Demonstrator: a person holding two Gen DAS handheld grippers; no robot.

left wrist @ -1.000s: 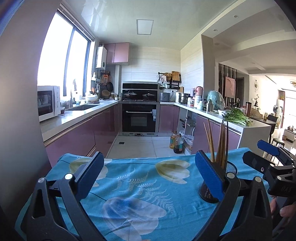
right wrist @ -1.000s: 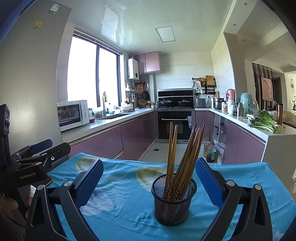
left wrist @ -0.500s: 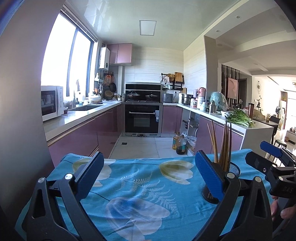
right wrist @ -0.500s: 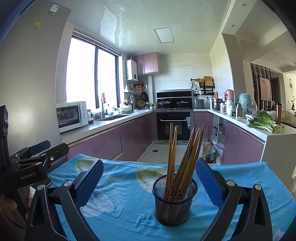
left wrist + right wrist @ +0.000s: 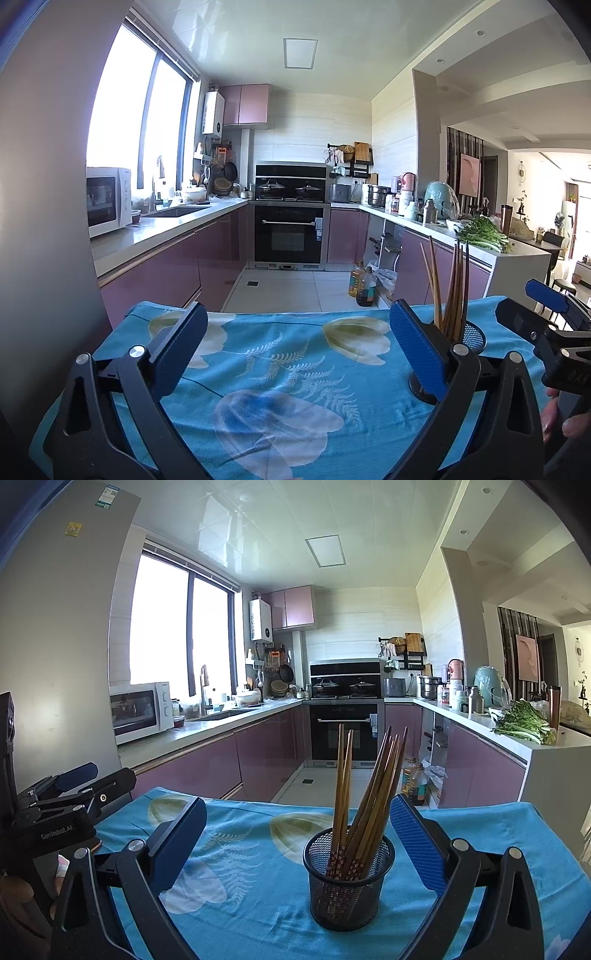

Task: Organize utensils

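Observation:
A black mesh cup (image 5: 348, 878) stands on the blue flowered tablecloth (image 5: 240, 856) and holds several wooden chopsticks (image 5: 373, 794). My right gripper (image 5: 295, 834) is open just before the cup, which sits toward its right finger, untouched. In the left wrist view the cup (image 5: 471, 338) and chopsticks (image 5: 452, 288) peek out behind the right finger of my open left gripper (image 5: 295, 350), which has only cloth between its fingers. Each gripper shows in the other's view: the right one (image 5: 546, 310) at the right edge, the left one (image 5: 85, 781) at the left edge.
The table ends at the cloth's far edge (image 5: 295, 317), with kitchen floor beyond. Purple cabinets (image 5: 207, 771) run along the left, an oven (image 5: 343, 731) at the back, and a counter with greens (image 5: 524, 723) on the right. Oil bottles (image 5: 415, 781) stand on the floor. A hand (image 5: 565, 421) holds the right gripper.
Both views have tilted slightly, so the kitchen sits a little lower in frame. The cup, the chopsticks and both open grippers keep their places.

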